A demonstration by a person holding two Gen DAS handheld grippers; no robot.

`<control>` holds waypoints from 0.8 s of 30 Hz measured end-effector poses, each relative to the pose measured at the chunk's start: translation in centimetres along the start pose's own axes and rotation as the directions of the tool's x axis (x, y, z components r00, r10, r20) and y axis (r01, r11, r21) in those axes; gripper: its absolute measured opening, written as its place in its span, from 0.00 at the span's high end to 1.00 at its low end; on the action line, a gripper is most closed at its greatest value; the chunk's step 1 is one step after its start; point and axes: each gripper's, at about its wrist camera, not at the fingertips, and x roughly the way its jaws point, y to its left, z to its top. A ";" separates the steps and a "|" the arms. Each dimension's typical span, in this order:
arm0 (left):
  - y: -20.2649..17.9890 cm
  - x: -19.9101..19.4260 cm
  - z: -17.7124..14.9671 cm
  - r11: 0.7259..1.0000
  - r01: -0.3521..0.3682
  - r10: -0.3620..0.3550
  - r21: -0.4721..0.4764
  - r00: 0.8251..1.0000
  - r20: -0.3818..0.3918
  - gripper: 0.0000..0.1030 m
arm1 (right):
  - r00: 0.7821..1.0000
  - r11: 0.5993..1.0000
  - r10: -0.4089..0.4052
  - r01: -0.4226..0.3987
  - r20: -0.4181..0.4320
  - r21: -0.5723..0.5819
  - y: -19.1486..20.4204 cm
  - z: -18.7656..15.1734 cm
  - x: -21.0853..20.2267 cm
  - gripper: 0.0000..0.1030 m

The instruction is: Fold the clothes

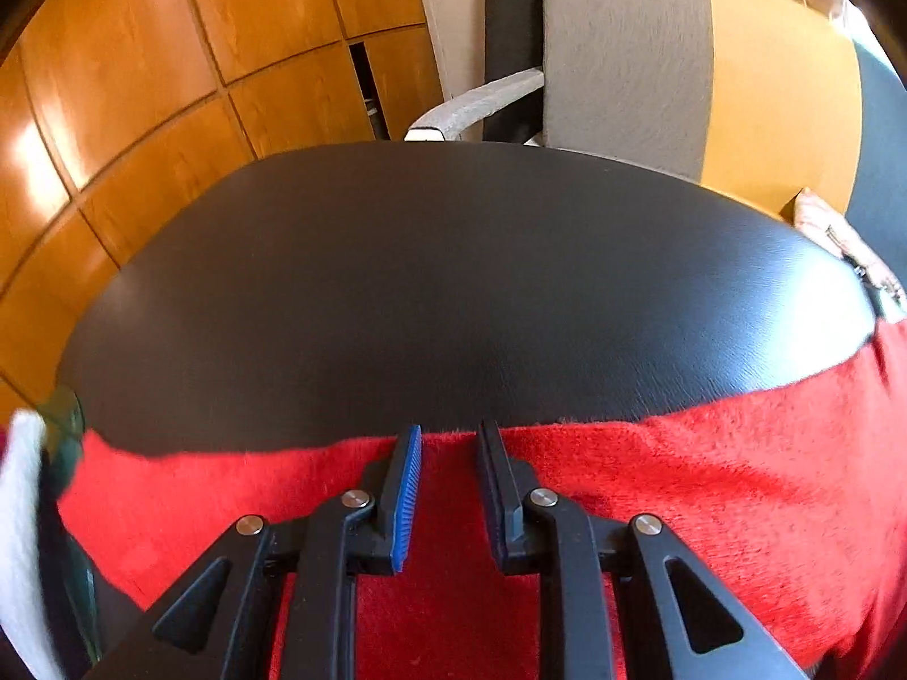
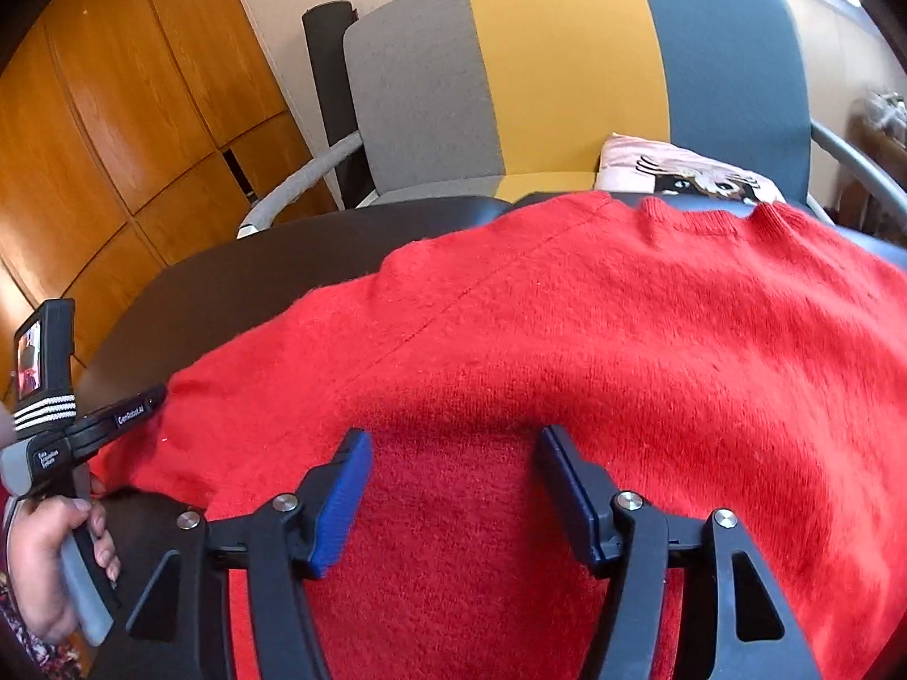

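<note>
A fuzzy red sweater (image 2: 595, 351) lies spread on a black table (image 1: 442, 283), its neckline at the far edge. In the left wrist view the sweater's edge (image 1: 708, 481) runs across the bottom. My left gripper (image 1: 450, 442) is open, its fingers hovering over that edge with nothing between them. It also shows in the right wrist view (image 2: 153, 396) at the sweater's left edge, held by a hand. My right gripper (image 2: 453, 442) is open wide over the sweater's near part, empty.
A grey, yellow and blue chair (image 2: 567, 73) stands behind the table with a pink printed garment (image 2: 680, 170) on its seat. Wooden cabinets (image 1: 170, 85) fill the left. The far left of the black table (image 2: 255, 277) is bare.
</note>
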 end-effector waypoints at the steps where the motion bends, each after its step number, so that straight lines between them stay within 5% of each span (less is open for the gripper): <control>1: -0.1 -0.3 0.1 1.000 -0.007 0.007 -0.006 1.000 -0.011 0.80 | 1.000 1.000 0.000 0.000 0.000 -0.003 0.1 0.3 0.3 0.38; 4: -0.5 -3.6 -0.8 0.997 0.055 -0.056 -0.052 0.998 -0.006 0.81 | 0.998 0.998 0.057 -0.057 0.003 0.008 0.2 0.8 0.7 0.26; 7: -1.8 -8.0 -2.4 0.985 0.161 -0.156 -0.065 0.985 0.068 0.81 | 0.992 0.988 0.124 -0.125 0.018 0.094 -1.5 0.8 -0.7 0.35; 11: -4.5 -13.2 -5.4 0.914 0.398 -0.392 -0.079 0.917 0.076 0.81 | 0.985 0.956 0.162 -0.171 0.059 0.240 -4.8 -0.8 -5.3 0.45; 13: -6.3 -14.7 -7.0 0.876 0.478 -0.475 -0.063 0.878 0.052 0.81 | 0.991 0.965 0.119 -0.129 0.055 0.229 -6.5 -2.1 -8.4 0.47; 16: -8.9 -15.7 -10.2 0.852 0.523 -0.523 -0.025 0.852 0.016 0.81 | 1.000 0.987 0.006 -0.009 0.017 0.163 -9.0 -4.3 -12.1 0.50; 18: -10.2 -14.9 -11.9 0.858 0.513 -0.513 -0.009 0.858 -0.002 0.82 | 0.998 0.991 -0.049 0.053 -0.039 0.123 -10.7 -6.3 -13.3 0.50; 24: -10.0 -16.4 -13.5 0.830 0.557 -0.556 -0.017 0.830 0.045 0.80 | 0.994 0.995 -0.101 0.102 -0.043 0.018 -12.6 -9.5 -14.2 0.59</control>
